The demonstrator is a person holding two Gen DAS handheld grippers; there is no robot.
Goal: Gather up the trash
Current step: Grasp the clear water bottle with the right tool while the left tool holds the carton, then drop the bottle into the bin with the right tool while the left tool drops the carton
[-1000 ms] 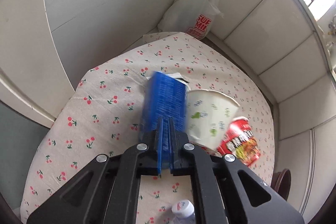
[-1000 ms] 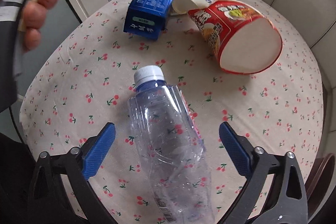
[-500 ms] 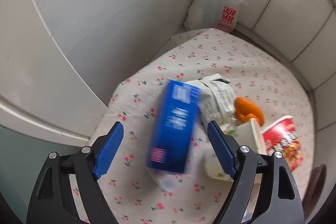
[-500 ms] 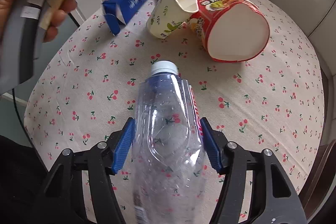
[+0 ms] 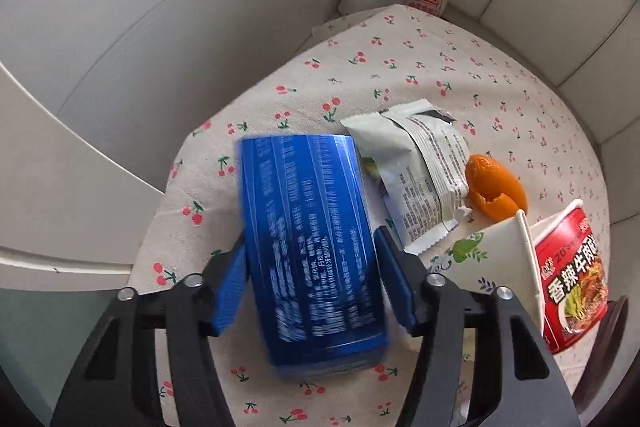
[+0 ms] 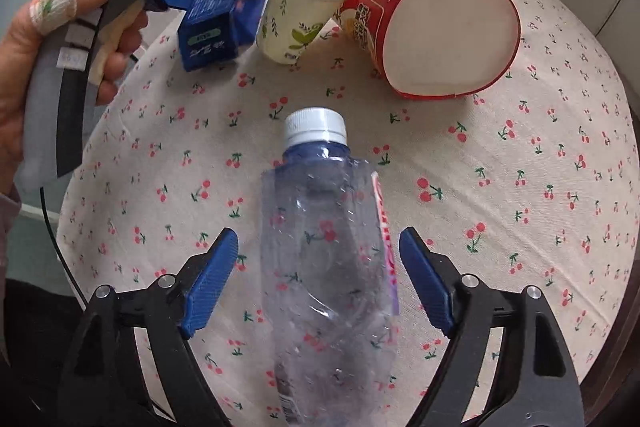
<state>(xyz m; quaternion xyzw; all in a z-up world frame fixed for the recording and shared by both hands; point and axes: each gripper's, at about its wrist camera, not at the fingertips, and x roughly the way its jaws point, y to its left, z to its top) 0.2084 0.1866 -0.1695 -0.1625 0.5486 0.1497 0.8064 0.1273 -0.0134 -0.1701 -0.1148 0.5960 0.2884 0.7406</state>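
While the left gripper (image 5: 310, 287) closes, seemingly pinching the blue carton (image 5: 308, 247), the right gripper (image 6: 318, 281) reopens, spread beside the plastic bottle (image 6: 326, 267); either could slip.

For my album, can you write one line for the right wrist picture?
Right gripper with open jaws around a clear plastic bottle on the cherry tablecloth.

Home dining corner: cherry-print tablecloth (image 6: 500, 187), tiled walls (image 5: 560, 27).

Cloth (image 6: 500, 163) right of bottle (image 6: 328, 259) bare
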